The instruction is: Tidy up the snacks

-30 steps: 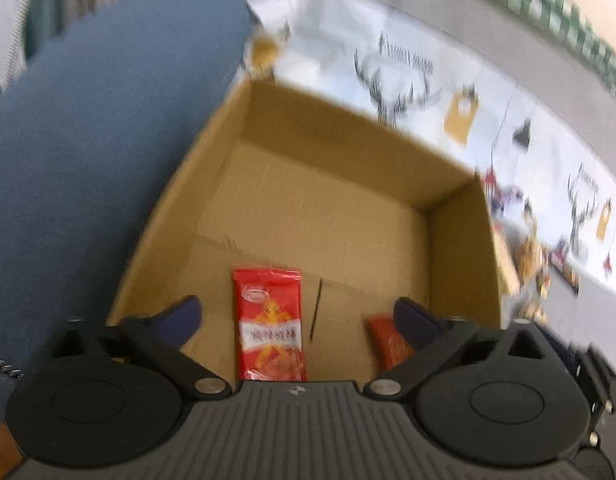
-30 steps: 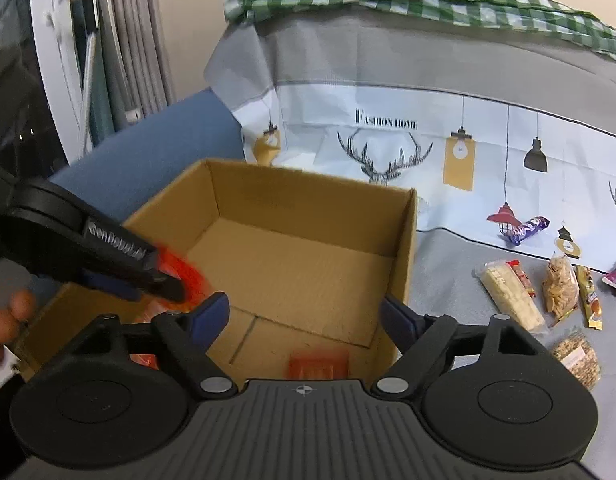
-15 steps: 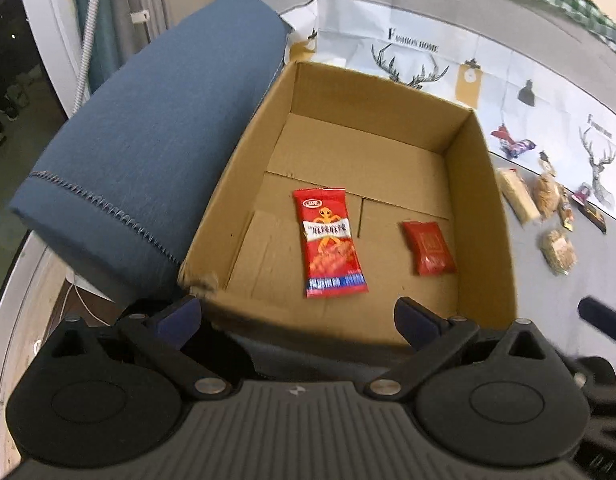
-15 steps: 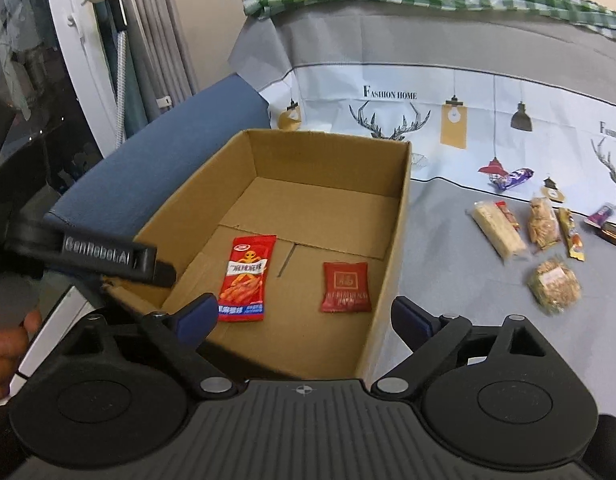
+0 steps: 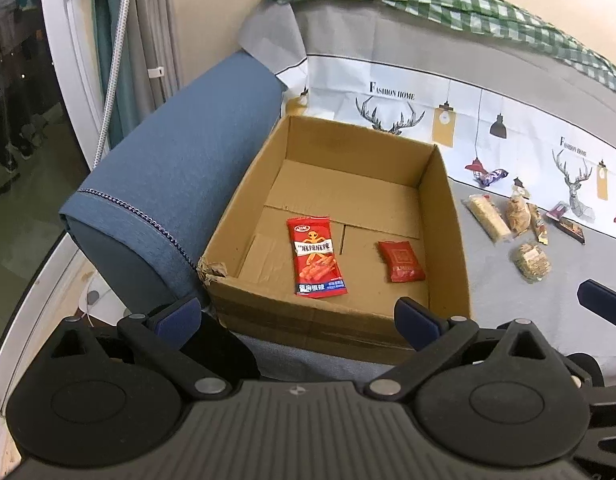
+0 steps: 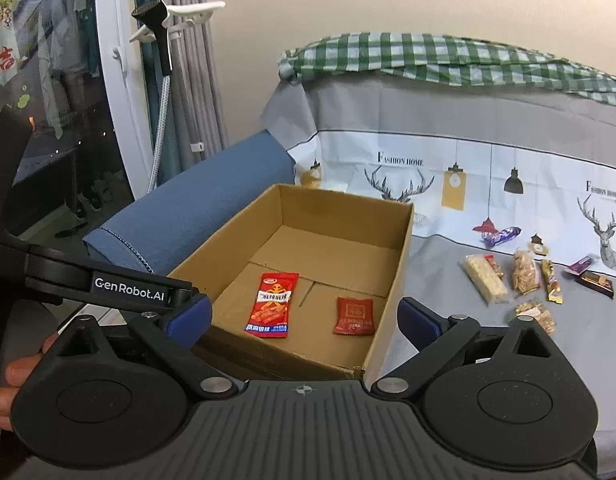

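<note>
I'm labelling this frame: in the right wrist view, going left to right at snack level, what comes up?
Blue sofa arm → cardboard box holding the long red packet, then the small red packet → pale wafer bar → dark chocolate bar.

Open cardboard box [image 5: 444, 216] on grey-covered sofa holds two flat red packets, long one [image 5: 316, 257] left of small one [image 5: 401, 261]; loose wrapped snacks [image 5: 520, 224] lie clustered right of box.

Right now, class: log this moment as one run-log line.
left gripper: open, empty | right gripper: open, empty | brown cardboard box: long red snack packet, small red sachet | other snacks outside on grey cloth
</note>
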